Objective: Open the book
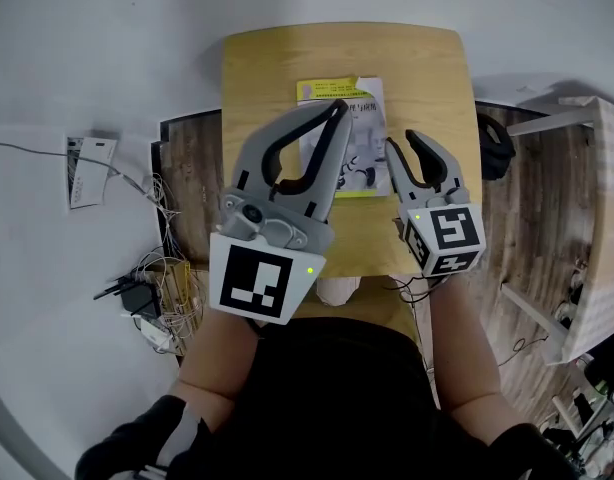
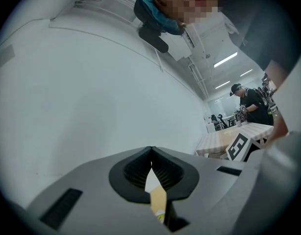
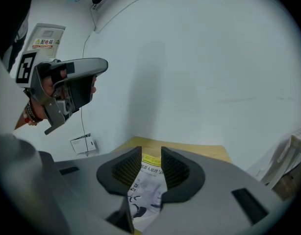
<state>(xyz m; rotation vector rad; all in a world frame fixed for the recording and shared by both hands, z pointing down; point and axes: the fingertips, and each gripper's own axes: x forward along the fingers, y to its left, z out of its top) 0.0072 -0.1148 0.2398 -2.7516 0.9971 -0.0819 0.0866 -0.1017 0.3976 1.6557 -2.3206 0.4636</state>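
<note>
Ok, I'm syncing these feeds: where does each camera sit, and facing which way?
Head view: on the person's head, steeply down at table and book; left tool, right tool, forearms show.
Left gripper view: on the left tool, level toward a white wall; its shut jaws show.
Right gripper view: on the right tool, tilted down at the book; its open jaws, left tool show.
Shared: head and right gripper views show the book.

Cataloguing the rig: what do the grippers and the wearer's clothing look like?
The left gripper and right gripper have curved grey jaws with ribbed black pads; each carries a white cube with black square markers and a green light. The top is black.
</note>
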